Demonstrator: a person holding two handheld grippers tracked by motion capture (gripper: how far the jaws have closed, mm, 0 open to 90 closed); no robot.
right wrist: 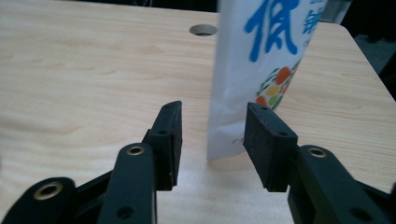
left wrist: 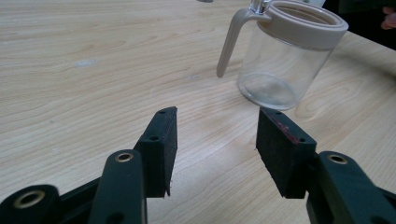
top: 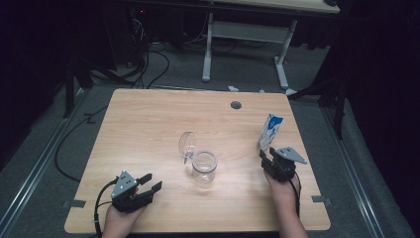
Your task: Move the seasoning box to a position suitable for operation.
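From the high view, one wooden table (top: 148, 129) carries one clear glass jug (top: 204, 166) near its middle, its hinged lid (top: 187, 145) standing open at the far-left side of the rim. One white and blue carton (top: 270, 131) stands upright to the right of the jug, well apart from it. One cable hole (top: 236, 105) lies beyond the jug near the far edge. The left gripper (top: 150, 182) sits left of and nearer than the jug, its jaws spread and empty. The right gripper (top: 264, 157) sits right of the jug, just in front of the carton.

In the left gripper view, the jug (left wrist: 280, 65) with its beige collar and handle (left wrist: 231, 42) stands beyond the right jaw, apart from both pads.

In the right gripper view, the carton (right wrist: 257, 70) stands just past the parted jaws, untouched by either pad; the cable hole (right wrist: 203, 30) lies behind it.
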